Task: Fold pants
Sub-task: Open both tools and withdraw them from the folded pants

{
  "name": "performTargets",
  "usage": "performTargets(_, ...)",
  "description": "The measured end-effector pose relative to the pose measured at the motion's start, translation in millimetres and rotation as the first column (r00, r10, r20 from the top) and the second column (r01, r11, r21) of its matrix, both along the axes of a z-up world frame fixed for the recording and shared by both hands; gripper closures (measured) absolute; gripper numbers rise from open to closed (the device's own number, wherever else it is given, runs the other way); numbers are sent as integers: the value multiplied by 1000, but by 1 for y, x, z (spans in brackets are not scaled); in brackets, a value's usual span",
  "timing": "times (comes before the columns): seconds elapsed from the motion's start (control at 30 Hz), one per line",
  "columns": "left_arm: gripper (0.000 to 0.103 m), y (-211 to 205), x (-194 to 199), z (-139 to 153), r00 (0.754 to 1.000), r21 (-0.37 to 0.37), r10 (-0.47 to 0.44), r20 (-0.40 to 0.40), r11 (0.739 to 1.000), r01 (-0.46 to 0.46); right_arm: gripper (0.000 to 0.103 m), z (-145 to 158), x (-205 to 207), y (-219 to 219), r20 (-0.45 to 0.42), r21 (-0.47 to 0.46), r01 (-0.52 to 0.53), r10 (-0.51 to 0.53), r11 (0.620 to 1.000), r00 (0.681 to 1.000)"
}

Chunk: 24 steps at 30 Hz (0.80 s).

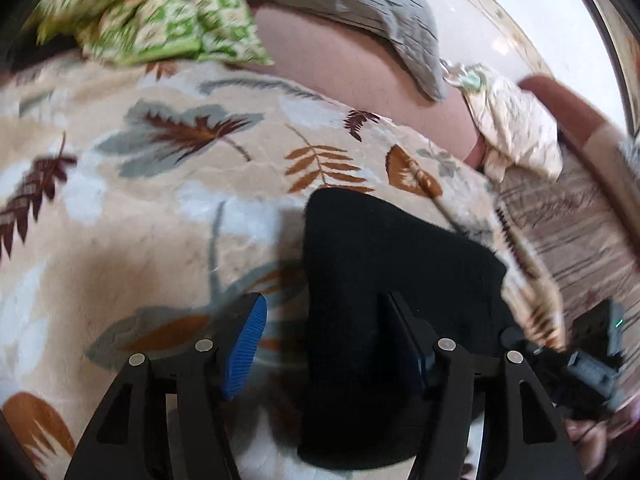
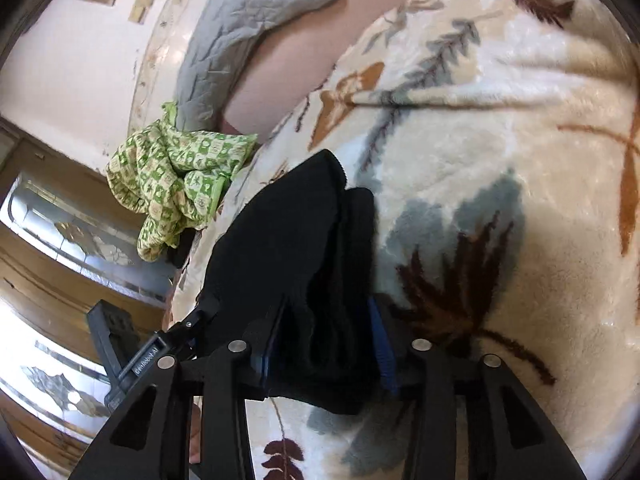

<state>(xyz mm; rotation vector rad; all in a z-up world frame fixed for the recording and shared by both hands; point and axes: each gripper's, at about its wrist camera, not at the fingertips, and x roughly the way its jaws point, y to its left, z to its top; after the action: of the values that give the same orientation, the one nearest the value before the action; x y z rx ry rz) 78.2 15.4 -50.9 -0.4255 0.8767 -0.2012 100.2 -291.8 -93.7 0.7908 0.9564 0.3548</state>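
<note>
The black pants (image 1: 384, 272) lie folded in a compact bundle on a cream leaf-patterned blanket (image 1: 160, 184). My left gripper (image 1: 332, 340) is open just above them; its blue left pad (image 1: 245, 346) is over the blanket and its right finger is over the black cloth. In the right wrist view the pants (image 2: 296, 248) sit between the fingers of my right gripper (image 2: 324, 340), which is partly closed around the near end of the bundle with blue pads (image 2: 380, 344) on both sides. The other gripper shows at the left edge of that view (image 2: 132, 356).
A green checked cloth (image 2: 176, 176) lies crumpled beyond the pants. A grey pillow (image 1: 352, 12) and a pink sheet (image 1: 352, 80) are at the bed's head. A pale quilted cloth (image 1: 516, 132) lies at the right. A wooden cabinet with glass (image 2: 60, 232) stands beside the bed.
</note>
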Motion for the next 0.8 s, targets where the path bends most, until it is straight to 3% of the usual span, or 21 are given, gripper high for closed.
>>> performTargets(0.1,45,8,-10,14,999,-8,19,45,1000,-19,61,11,-8,-1,26,-23,25,-25,999,999)
performTargets(0.2,42,-6,-37,35,993,93,18,120,995,-29,61,40,-29,3,136,-145,66,-46,987,990)
performTargets(0.3,23,-34,-76,46,981,224,27,191,972,-70,52,75,-61,25,259,-349,81,14,934,966)
performTargets(0.33,19,-44,-90,48,975,254,14,222,965,-71,42,81,-69,33,278,-398,79,38,914,960)
performTargets(0.37,14,-53,-101,47,972,293,3,237,953,-74,32,86,-82,47,290,-468,81,66,880,955)
performTargets(0.47,10,-74,-122,46,971,418,-3,238,903,-100,29,84,-107,74,279,-605,101,92,790,956)
performTargets(0.53,10,-82,-129,45,969,476,-3,247,871,-119,29,76,-118,79,248,-634,111,66,766,966)
performTargets(0.63,10,-97,-132,43,980,531,24,198,837,-128,29,66,-127,82,213,-641,118,29,758,977)
performTargets(0.7,10,-104,-136,41,985,529,11,171,842,-101,29,60,-128,85,193,-663,99,42,742,980)
performTargets(0.8,10,-111,-142,44,991,475,-11,132,878,-54,30,54,-128,91,182,-704,89,58,705,982)
